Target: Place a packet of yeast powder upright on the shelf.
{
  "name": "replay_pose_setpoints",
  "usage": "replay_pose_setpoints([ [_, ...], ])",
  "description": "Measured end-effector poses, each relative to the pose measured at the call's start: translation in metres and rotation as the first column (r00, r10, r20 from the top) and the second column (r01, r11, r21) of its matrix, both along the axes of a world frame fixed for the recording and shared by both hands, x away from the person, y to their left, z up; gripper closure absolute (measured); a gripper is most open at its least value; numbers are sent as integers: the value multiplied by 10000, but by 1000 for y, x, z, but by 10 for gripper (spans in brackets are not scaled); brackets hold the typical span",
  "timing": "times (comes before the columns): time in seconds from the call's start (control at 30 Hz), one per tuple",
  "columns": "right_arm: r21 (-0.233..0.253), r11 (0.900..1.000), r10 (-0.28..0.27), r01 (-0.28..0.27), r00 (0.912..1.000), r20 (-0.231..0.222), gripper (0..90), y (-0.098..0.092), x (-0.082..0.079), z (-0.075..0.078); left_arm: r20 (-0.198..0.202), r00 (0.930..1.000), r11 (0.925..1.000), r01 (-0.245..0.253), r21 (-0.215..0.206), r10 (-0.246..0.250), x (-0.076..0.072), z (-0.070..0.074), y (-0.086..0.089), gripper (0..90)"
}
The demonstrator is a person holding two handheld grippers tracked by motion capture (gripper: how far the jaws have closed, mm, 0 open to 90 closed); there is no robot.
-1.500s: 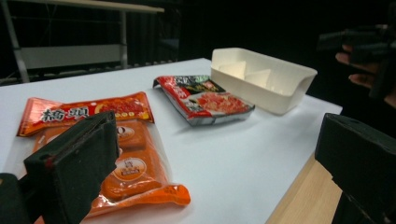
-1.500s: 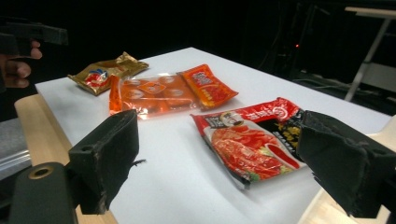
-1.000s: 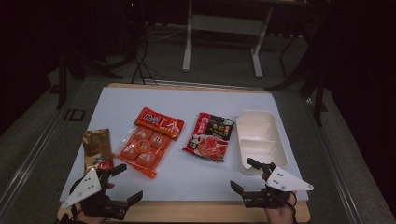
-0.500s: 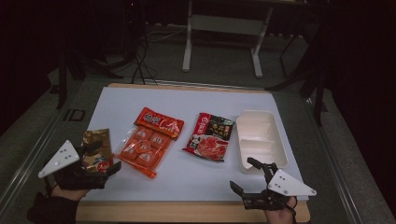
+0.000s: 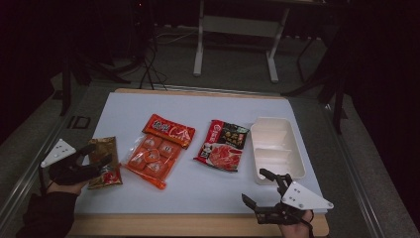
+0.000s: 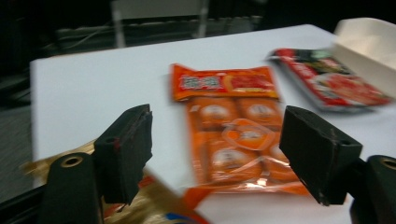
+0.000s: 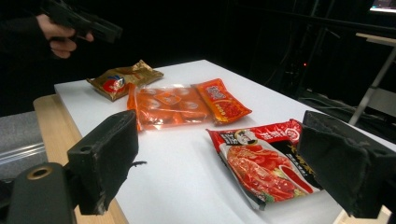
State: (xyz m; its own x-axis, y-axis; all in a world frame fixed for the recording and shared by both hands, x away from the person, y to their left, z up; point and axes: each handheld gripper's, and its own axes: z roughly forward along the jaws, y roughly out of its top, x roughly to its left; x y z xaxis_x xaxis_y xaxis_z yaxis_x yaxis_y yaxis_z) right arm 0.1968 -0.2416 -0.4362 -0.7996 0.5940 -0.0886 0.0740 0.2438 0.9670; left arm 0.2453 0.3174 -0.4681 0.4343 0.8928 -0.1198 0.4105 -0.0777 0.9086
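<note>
A gold snack packet (image 5: 105, 161) lies at the table's left edge. My left gripper (image 5: 100, 153) hovers over its near end, jaws wide apart and holding nothing. In the left gripper view that gripper (image 6: 224, 156) frames an orange multi-pack (image 6: 238, 140), and the gold packet (image 6: 154, 207) sits low under the left jaw. My right gripper (image 5: 253, 186) stands open near the front edge, just short of a white tray (image 5: 275, 146). The right gripper view has that gripper (image 7: 224, 158) open with a red packet (image 7: 266, 158) ahead of it.
Across the white mat (image 5: 198, 109) lie the orange multi-pack (image 5: 151, 158), an orange-red packet (image 5: 169, 130) at its far end, and the red packet (image 5: 223, 145). The wooden table edge (image 5: 198, 225) runs along the front. A dark floor and a stand's legs lie beyond.
My left gripper has swung from the front edge out to the left and forward, up to the gold packet. The right gripper has barely moved. Both stay open.
</note>
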Motion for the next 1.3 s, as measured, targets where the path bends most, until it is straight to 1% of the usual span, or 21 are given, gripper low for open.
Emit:
replay_pose_setpoints([
  [0.03, -7, 10000, -3, 3, 10000, 6, 124, 0, 0, 0, -51, 10000, 10000, -59, 0, 59, 2, -2, 4, 310],
  [0.07, 3, 10000, 32, -32, 10000, -12, 124, 0, 0, 0, -225, 9988, 9990, -427, 131, 430, 7, -6, 10, 313],
  [0.17, -22, 10000, 77, -77, 9999, -71, 124, 1, 0, 0, -618, 9940, 9959, -895, 138, 902, 15, -11, 20, 319],
  [0.23, -12, 10000, 92, -92, 9999, -79, 124, 1, 0, -1, -618, 9940, 9959, -895, 138, 902, 15, -11, 20, 319],
  [0.27, -55, 9999, 108, -109, 9999, -85, 124, 1, 0, -1, -866, 9862, 9896, -1382, 398, 1412, 22, -17, 28, 319],
  [0.3, -55, 9999, 108, -109, 9999, -85, 124, 1, 0, -1, -866, 9862, 9896, -1382, 398, 1412, 22, -17, 28, 319],
  [0.33, -17, 9999, 130, -130, 9999, -95, 125, 1, 0, -1, -1190, 9794, 9864, -1590, 412, 1629, 27, -22, 34, 318],
  [0.4, -41, 9999, 146, -147, 9999, -86, 125, 2, 0, -1, -1432, 9746, 9848, -1675, 463, 1725, 30, -28, 37, 317],
  [0.53, -88, 9998, 171, -173, 9997, -180, 125, 3, 0, -2, -1921, 9586, 9776, -2082, 310, 2103, 35, -38, 45, 317],
  [0.6, -90, 9998, 199, -201, 9996, -203, 125, 3, 1, -2, -1995, 9565, 9769, -2123, 252, 2130, 36, -41, 46, 317],
  [0.63, -101, 9997, 208, -210, 9995, -223, 125, 3, 1, -3, -2235, 9493, 9747, -2225, 202, 2213, 39, -46, 48, 317],
  [0.67, -108, 9997, 216, -219, 9994, -253, 125, 3, 1, -3, -2381, 9458, 9747, -2224, 212, 2210, 40, -49, 49, 317],
  [0.77, -154, 9995, 256, -261, 9992, -312, 125, 4, 1, -4, -2642, 9382, 9746, -2193, 455, 2235, 44, -54, 48, 317],
  [0.9, -200, 9994, 265, -272, 9990, -351, 126, 4, 2, -4, -3082, 9287, 9780, -2064, 314, 2060, 49, -59, 47, 317],
  [0.97, -211, 9994, 269, -277, 9989, -376, 125, 5, 2, -5, -3237, 9230, 9772, -2106, 271, 2079, 52, -61, 47, 318],
  [1.07, -220, 9994, 272, -281, 9988, -395, 125, 5, 2, -5, -3448, 9097, 9721, -2298, 461, 2314, 55, -64, 45, 346],
  [1.1, -221, 9993, 285, -294, 9988, -406, 126, 5, 2, -5, -3448, 9097, 9721, -2298, 461, 2314, 55, -64, 45, 346],
  [1.13, -215, 9993, 284, -294, 9986, -436, 126, 5, 3, -5, -3628, 9034, 9720, -2326, 330, 2285, 57, -66, 46, 348],
  [1.17, -213, 9994, 275, -285, 9986, -449, 126, 4, 3, -5, -3694, 9007, 9718, -2333, 334, 2289, 57, -66, 46, 351],
  [1.23, -210, 9993, 284, -294, 9985, -462, 126, 4, 3, -5, -3752, 8987, 9716, -2353, 251, 2273, 58, -67, 46, 352],
  [1.3, -229, 9993, 281, -292, 9986, -458, 126, 5, 3, -5, -4015, 8932, 9756, -2194, 40, 2025, 59, -71, 45, 364],
])
